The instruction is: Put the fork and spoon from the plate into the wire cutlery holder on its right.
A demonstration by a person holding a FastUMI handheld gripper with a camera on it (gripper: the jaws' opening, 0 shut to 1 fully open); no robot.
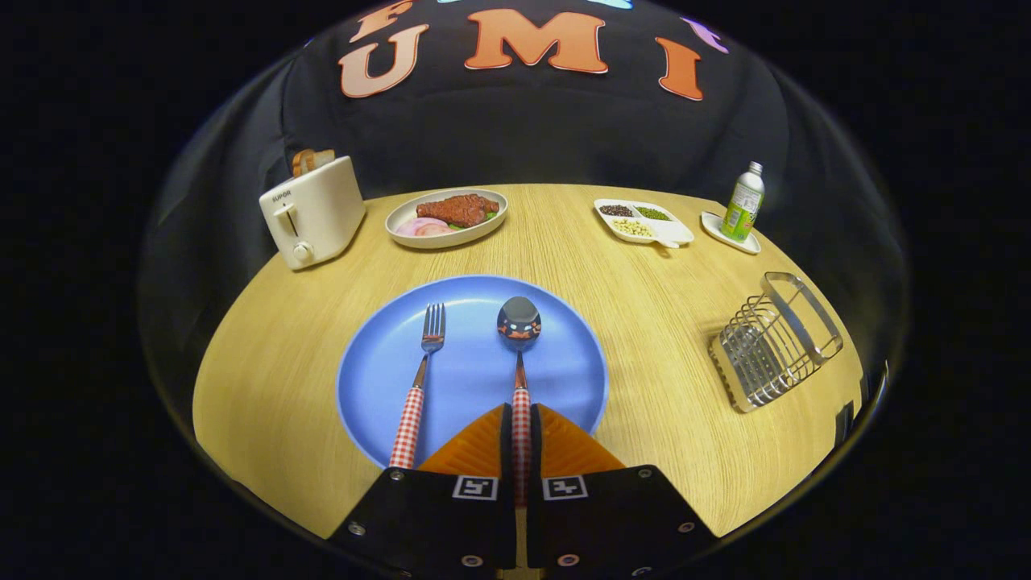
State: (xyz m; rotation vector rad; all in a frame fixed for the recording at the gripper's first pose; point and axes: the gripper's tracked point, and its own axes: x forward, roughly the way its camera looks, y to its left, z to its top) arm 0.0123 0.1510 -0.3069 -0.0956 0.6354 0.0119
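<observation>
A blue plate (471,387) lies on the wooden table just ahead of my fingers. On it rest a fork (420,379) and a spoon (519,354), both with red-and-white checked handles pointing toward me, the fork to the left of the spoon. My gripper (521,423) is shut on the spoon's handle, with both fingers pressed against it over the plate's near rim. The spoon's bowl lies ahead of the fingertips near the plate's middle. The wire cutlery holder (773,342) stands to the right of the plate, tilted in this view, with nothing in it.
A white toaster (312,212) with bread stands at the far left. Behind the plate sit an oval dish of meat (447,216), a divided tray of beans (642,221), and a green bottle on a small dish (743,203). Bare table lies between plate and holder.
</observation>
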